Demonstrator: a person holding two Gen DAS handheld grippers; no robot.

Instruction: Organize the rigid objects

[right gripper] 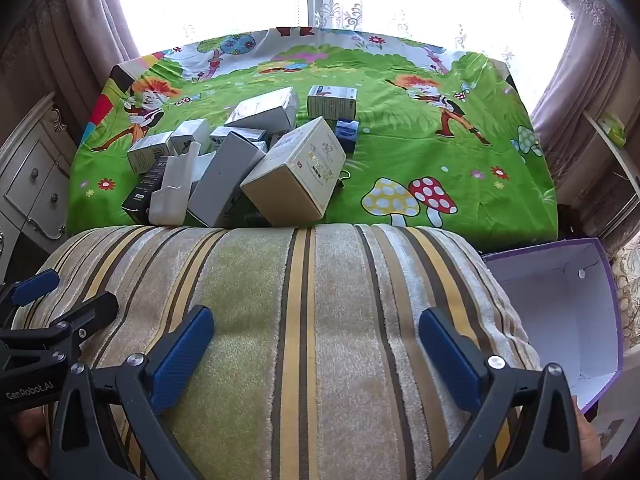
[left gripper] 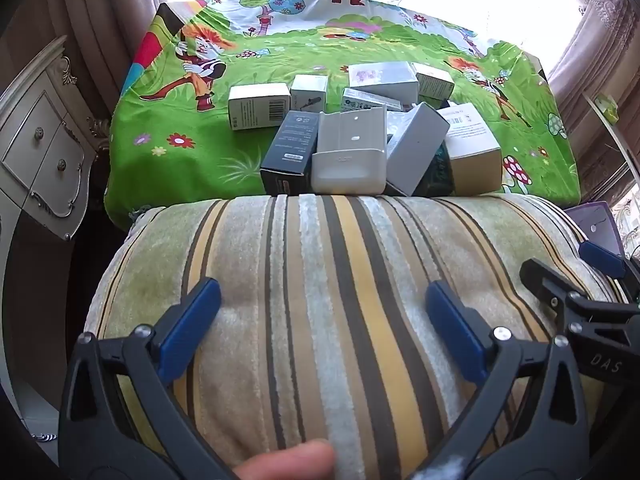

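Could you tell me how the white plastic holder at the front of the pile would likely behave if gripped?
The white plastic holder looks rigid and hollow, so probably light. Its smooth surface may slip. It leans on neighbouring boxes, which could shift when it is lifted.

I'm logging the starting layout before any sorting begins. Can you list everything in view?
Small boxes: about ten, white, grey, beige, black, blue; piled on the sheet's left half.
White plastic holder: one, pile's front.
Cartoon sheet: one, green, covering the table.
Striped cushion: one, beige-yellow-brown, nearest.
Purple storage box: one, white inside, empty, right.
Dresser: one, cream, left.
Left gripper: open, over cushion.
Right gripper: open, over cushion.
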